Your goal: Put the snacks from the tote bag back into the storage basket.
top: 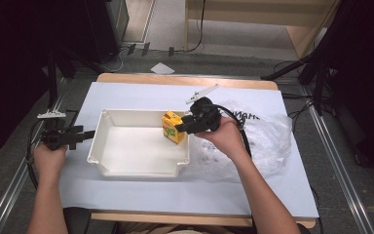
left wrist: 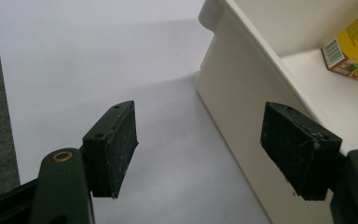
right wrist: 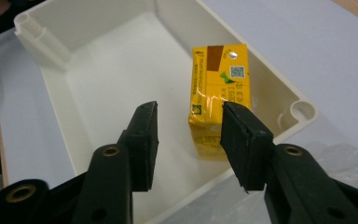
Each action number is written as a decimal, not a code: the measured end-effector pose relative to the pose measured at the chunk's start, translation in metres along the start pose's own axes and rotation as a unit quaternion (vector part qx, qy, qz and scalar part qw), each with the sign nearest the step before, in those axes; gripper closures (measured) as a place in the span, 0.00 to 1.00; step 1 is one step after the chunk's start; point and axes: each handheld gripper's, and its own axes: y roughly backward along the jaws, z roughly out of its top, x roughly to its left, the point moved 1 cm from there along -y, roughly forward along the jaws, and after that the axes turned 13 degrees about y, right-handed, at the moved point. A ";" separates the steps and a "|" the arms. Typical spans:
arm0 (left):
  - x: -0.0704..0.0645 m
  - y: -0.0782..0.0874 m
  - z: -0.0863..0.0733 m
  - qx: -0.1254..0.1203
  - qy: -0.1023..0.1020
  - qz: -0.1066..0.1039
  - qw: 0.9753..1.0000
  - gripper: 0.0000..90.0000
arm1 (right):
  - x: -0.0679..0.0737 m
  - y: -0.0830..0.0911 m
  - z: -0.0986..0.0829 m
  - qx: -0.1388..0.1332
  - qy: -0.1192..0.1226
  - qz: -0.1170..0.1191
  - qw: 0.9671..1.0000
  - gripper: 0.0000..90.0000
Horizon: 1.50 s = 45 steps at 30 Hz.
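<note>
1. Tabletop (top: 126, 190): wooden, covered by a white sheet. A shallow white tray (top: 108, 146) sits left of centre on the sheet.
2. Yellow juice carton (top: 172, 127): stands upright inside the tray, in its far right corner, close to the right wall. In the right gripper view the carton (right wrist: 219, 88) shows a brown panel, a foil straw spot and a small printed code on top.
3. Right hand-held gripper (top: 184, 126): held over the tray's right rim, pointing left at the carton. In its own view the right hand-held gripper (right wrist: 189, 140) is released, jaws apart; the carton sits just beyond and slightly toward the right-hand jaw. Whether that jaw touches the carton, cannot tell.
4. Left hand-held gripper (top: 85, 135): held off the tray's left side, tips at or just beside the left wall. In its own view the left hand-held gripper (left wrist: 198, 144) is released, jaws wide apart, nothing between them; the tray wall (left wrist: 242, 98) rises ahead between the jaws, nearer the right-hand one, with a corner of the carton (left wrist: 354, 46) visible inside.
5. Crumpled clear plastic bag (top: 268, 136): lies on the sheet right of the tray, partly under the right forearm.
</note>
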 end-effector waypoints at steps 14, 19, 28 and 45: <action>0.001 -0.001 0.001 0.002 -0.002 -0.004 1.000 0.32 | 0.008 -0.012 -0.016 -0.016 0.024 0.025 0.999 1.00; 0.000 -0.002 0.001 0.001 -0.003 -0.005 1.000 0.32 | 0.009 -0.023 -0.022 -0.009 0.020 0.032 0.999 1.00; 0.000 -0.003 0.002 0.001 -0.002 -0.004 1.000 0.32 | 0.010 -0.035 -0.024 0.001 0.011 0.037 0.999 1.00; 0.001 -0.002 0.002 -0.001 0.001 -0.005 1.000 0.32 | -0.001 -0.044 -0.031 0.008 -0.013 0.048 0.999 1.00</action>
